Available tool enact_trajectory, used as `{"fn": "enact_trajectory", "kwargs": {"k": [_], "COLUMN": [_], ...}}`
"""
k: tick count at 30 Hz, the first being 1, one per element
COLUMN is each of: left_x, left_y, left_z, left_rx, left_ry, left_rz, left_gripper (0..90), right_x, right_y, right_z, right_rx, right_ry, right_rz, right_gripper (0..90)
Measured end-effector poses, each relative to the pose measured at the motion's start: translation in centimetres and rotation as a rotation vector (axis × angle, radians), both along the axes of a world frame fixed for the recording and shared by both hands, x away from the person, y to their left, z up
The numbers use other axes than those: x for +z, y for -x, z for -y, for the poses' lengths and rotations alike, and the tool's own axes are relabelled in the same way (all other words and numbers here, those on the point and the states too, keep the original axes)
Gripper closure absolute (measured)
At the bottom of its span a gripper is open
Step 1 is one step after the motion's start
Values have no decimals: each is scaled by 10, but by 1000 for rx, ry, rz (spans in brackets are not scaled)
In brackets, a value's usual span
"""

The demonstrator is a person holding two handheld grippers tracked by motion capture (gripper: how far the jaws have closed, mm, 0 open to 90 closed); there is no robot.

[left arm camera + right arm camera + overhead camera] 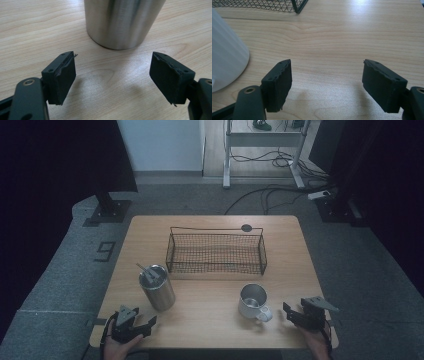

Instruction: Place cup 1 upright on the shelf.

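The left gripper rests at the table's near edge, jaws apart and empty, just short of the steel tumbler. Behind stands a wire basket. The white mug sits near the right gripper, whose jaws also gape empty.

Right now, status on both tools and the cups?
Left tool open, empty, facing tall steel tumbler. Right tool open, empty, beside white metal mug. Black wire basket behind; nothing blocking.
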State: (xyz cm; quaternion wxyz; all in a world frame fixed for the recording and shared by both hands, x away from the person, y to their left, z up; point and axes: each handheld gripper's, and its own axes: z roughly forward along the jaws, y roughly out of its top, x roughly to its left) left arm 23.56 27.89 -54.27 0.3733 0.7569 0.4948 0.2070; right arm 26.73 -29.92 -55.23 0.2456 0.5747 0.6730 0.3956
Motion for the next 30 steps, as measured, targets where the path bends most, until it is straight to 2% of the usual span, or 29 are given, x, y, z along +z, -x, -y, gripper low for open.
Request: {"fn": "enact_trajectory", "kwargs": {"k": [13,30], "left_x": [-1,2], "left_y": [-1,3], "left_z": [2,2], "left_rx": [-3,-2], "left_ry": [-3,47], "left_rz": [-2,5], "left_gripper": [205,162], "right_x": [0,0], "right_y": [-1,-2], "right_z": [-1,-1], "right_rx": [3,10], "right_ry": [6,0], "right_rz": [-2,-8], "right_gripper": [235,235]}}
